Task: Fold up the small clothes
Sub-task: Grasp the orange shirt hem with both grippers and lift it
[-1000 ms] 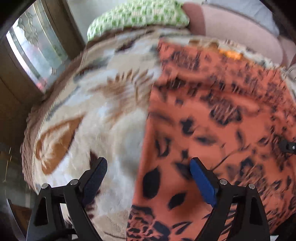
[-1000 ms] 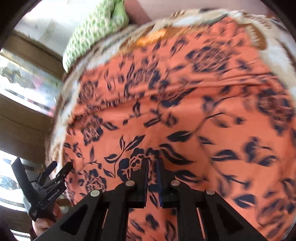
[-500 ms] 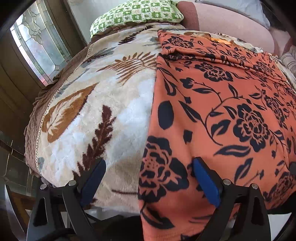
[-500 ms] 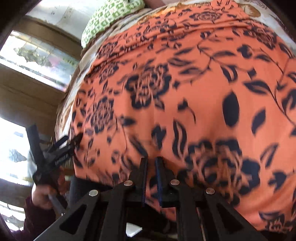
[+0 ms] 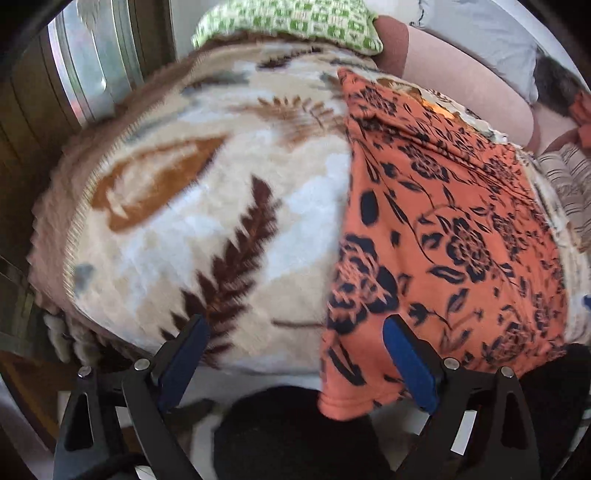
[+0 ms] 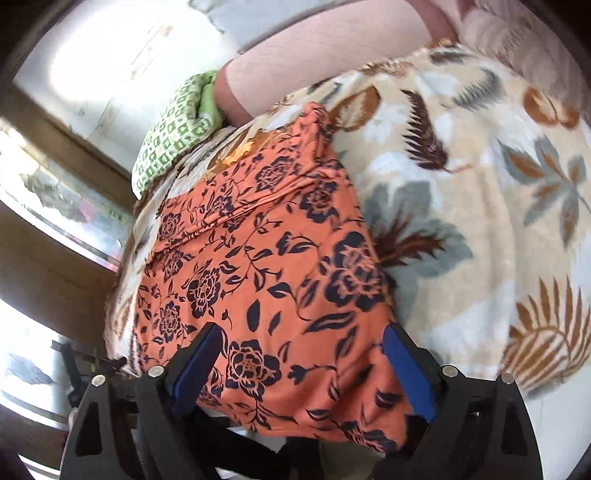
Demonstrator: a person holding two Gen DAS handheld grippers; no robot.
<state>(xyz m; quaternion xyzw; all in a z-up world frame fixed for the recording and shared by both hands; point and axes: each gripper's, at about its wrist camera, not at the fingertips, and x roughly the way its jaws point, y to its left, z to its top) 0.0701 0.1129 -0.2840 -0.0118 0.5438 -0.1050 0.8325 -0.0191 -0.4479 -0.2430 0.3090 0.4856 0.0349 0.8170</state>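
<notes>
An orange garment (image 5: 443, 229) with a dark floral print lies flat on a plush leaf-patterned blanket (image 5: 192, 206), its near hem hanging over the bed's front edge. My left gripper (image 5: 295, 328) is open above that edge, straddling the garment's left border, touching nothing. In the right wrist view the same garment (image 6: 266, 280) stretches away from the camera. My right gripper (image 6: 299, 343) hovers over its near hem with jaws opening wide; the cloth lies beneath them, and the pads do not press on it.
A green-and-white checked pillow (image 5: 291, 18) lies at the bed's far end by a pink headboard cushion (image 5: 461, 74). A window (image 5: 96, 66) with a wooden frame stands to the left. Striped cloth (image 5: 569, 184) lies at the right. Bare blanket (image 6: 480, 206) spreads right of the garment.
The right gripper let go of the orange garment and opened wide. Both grippers pulled back toward the bed's near edge. The garment now lies flat, its hem over the edge.
</notes>
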